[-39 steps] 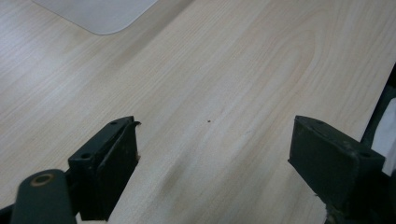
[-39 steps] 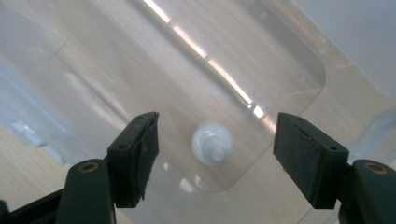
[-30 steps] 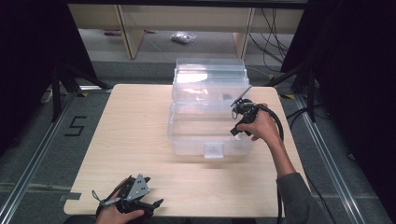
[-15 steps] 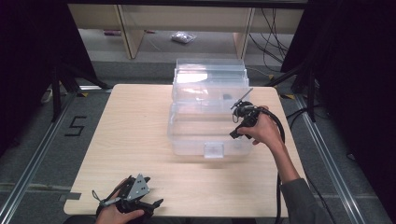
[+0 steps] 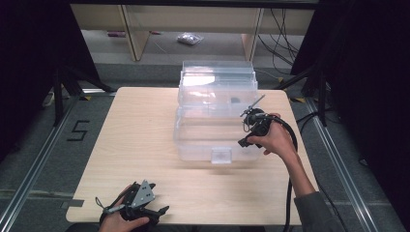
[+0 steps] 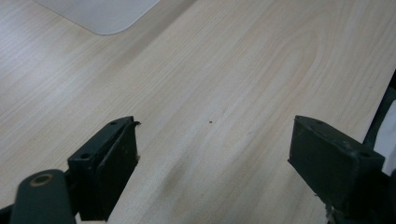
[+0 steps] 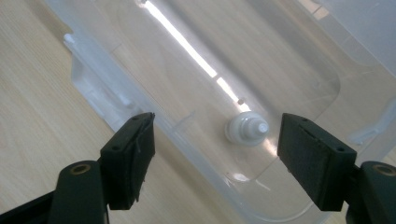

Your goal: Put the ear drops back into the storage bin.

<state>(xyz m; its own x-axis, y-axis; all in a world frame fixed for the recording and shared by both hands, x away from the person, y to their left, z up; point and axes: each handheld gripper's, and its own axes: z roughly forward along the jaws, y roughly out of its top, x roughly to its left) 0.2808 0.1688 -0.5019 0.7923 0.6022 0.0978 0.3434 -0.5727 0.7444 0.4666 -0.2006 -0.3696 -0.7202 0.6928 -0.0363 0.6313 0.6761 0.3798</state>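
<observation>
A clear plastic box (image 5: 193, 140) stands in the middle of the table with its lid (image 5: 217, 79) raised at the back. My right gripper (image 5: 252, 124) hangs over the box's right side. Its jaws are open and point down into the box (image 7: 154, 70). A small white cap-like piece (image 7: 246, 128) lies on the box floor between my right gripper's (image 7: 219, 140) jaws and well below them. My left gripper (image 5: 154, 211) rests low at the table's near left edge. In its own view my left gripper (image 6: 215, 140) is open over bare wood with nothing in it.
The pale wooden table (image 5: 135, 135) has wide free room left of the box. A rounded corner of the box (image 6: 98, 14) lies far ahead of the left jaws. A latch tab (image 5: 221, 155) sticks out from the box's near wall. Shelving and cables stand beyond the table.
The right hand and gripper have drifted slightly toward the near side over the box. The left gripper has not moved.
</observation>
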